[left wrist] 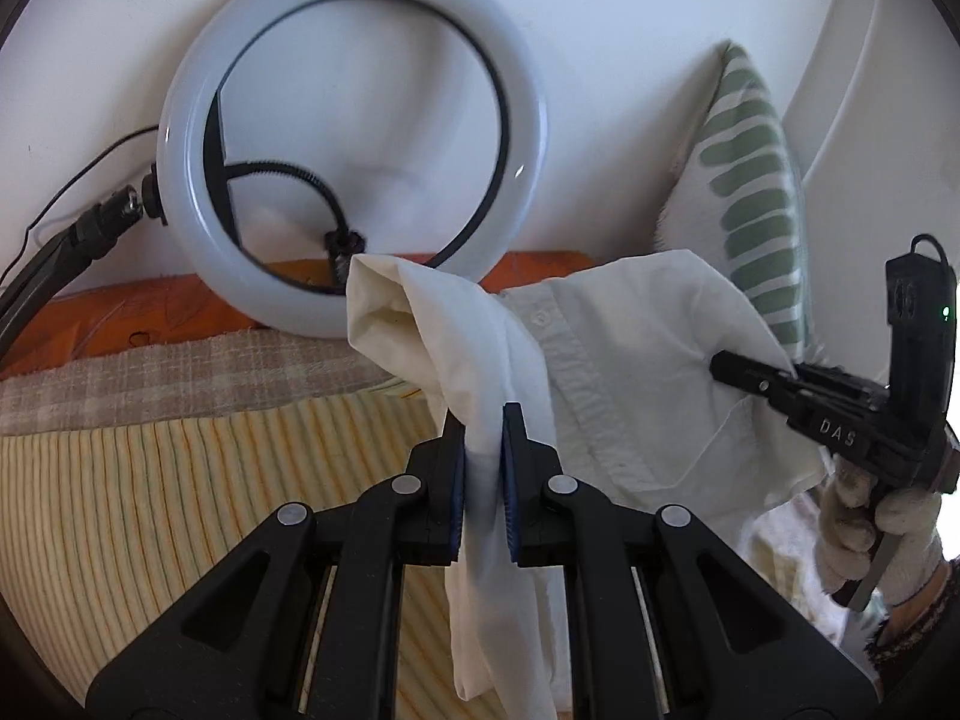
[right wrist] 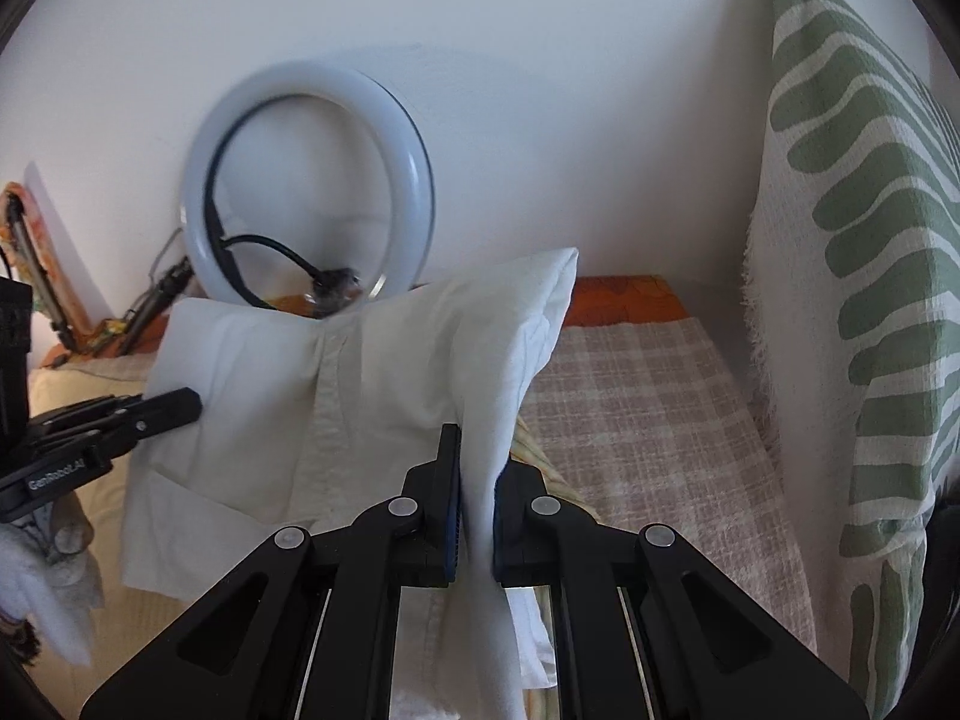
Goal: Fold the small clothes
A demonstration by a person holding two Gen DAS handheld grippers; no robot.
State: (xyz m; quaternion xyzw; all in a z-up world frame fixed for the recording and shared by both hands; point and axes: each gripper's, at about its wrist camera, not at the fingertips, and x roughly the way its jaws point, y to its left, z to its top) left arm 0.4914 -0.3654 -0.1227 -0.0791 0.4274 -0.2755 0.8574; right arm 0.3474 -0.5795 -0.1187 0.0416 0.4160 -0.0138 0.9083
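Bed ahead of and beneath the gripper pair, beige checked cloth spread over its far part, pale yellow ribbed blanket nearer, orange sheet at the far edge, ring light resting there, green-patterned cushion upright to the right

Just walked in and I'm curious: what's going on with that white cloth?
A person is holding a small white shirt up in the air above a bed, using hand-held tongs. The left tongs and the right tongs each pinch a bunch of the fabric, so it hangs spread between them, not yet folded.
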